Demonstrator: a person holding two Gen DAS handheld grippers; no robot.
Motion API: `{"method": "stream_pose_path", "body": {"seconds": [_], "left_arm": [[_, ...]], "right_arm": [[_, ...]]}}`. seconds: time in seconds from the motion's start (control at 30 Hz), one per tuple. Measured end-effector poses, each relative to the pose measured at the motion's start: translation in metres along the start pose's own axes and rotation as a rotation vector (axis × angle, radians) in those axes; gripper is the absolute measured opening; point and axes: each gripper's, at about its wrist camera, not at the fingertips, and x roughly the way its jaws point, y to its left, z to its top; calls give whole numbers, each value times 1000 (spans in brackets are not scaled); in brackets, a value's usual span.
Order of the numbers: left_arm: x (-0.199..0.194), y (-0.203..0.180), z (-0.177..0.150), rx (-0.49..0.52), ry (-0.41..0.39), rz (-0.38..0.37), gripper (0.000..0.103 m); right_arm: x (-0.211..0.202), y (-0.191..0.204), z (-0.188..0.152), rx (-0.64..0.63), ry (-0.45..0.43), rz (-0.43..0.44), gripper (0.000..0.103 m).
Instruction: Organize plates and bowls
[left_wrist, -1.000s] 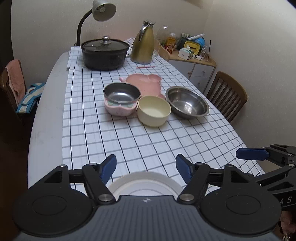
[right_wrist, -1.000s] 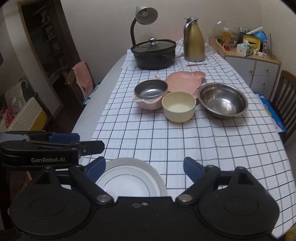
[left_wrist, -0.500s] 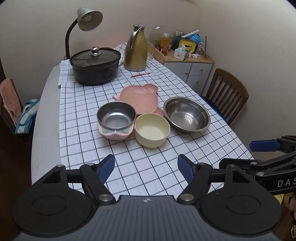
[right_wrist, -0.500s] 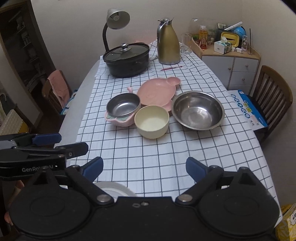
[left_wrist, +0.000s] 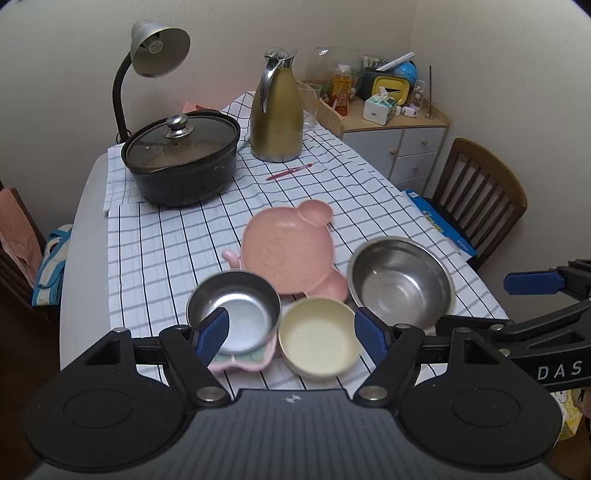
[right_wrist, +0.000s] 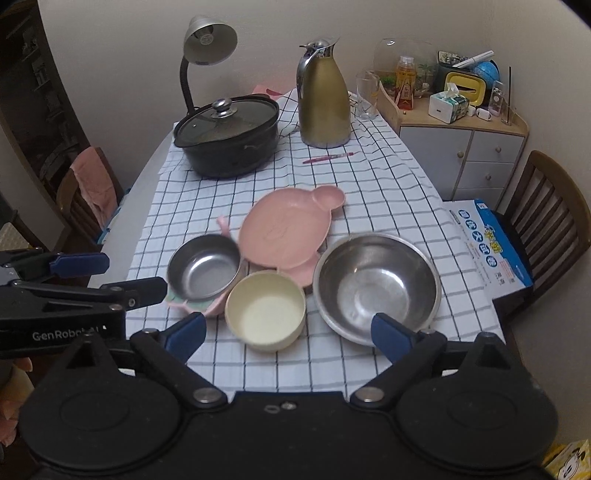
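On the checked tablecloth lie a cream bowl (left_wrist: 319, 338), a small steel bowl (left_wrist: 240, 312) sitting in a pink holder (left_wrist: 243, 363), a pink bear-shaped plate (left_wrist: 290, 245) and a large steel bowl (left_wrist: 402, 280). They also show in the right wrist view: the cream bowl (right_wrist: 264, 310), the small steel bowl (right_wrist: 203, 266), the pink plate (right_wrist: 284, 225), the large steel bowl (right_wrist: 376, 282). My left gripper (left_wrist: 293, 334) is open and empty, above and in front of the cream bowl. My right gripper (right_wrist: 288, 332) is open and empty, in front of the cream and large steel bowls.
A lidded black pot (left_wrist: 183, 155), a gold jug (left_wrist: 277, 110), a desk lamp (left_wrist: 155, 55) and a red pen (left_wrist: 290, 171) stand at the table's far end. A cabinet (right_wrist: 461, 147) and a wooden chair (right_wrist: 550, 218) are on the right. A blue box (right_wrist: 487, 240) lies at the table's right edge.
Both grippers have moved forward over the table toward the bowls. The white plate near the front edge has dropped out of view. Both grippers stay open.
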Motion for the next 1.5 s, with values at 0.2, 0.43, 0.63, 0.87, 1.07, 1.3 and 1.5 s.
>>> {"method": "stream_pose_path", "body": {"seconds": [0.2, 0.43, 0.63, 0.87, 1.07, 1.3, 1.5], "left_arm": [[55, 9, 44, -14, 36, 18, 74], [113, 18, 75, -1, 83, 47, 74], [170, 35, 93, -19, 141, 61, 74], [232, 46, 99, -28, 213, 73, 74], [272, 54, 98, -29, 266, 80, 74], [305, 67, 92, -62, 315, 77, 73], [322, 74, 87, -91, 358, 36, 59]], "right_arm": [[47, -22, 49, -9, 11, -17, 96], [100, -39, 91, -35, 36, -19, 96], [150, -46, 119, -54, 67, -5, 96], [215, -50, 128, -62, 152, -1, 93], [261, -56, 124, -32, 222, -2, 88], [295, -61, 120, -13, 279, 2, 78], [307, -63, 117, -12, 306, 22, 67]]}}
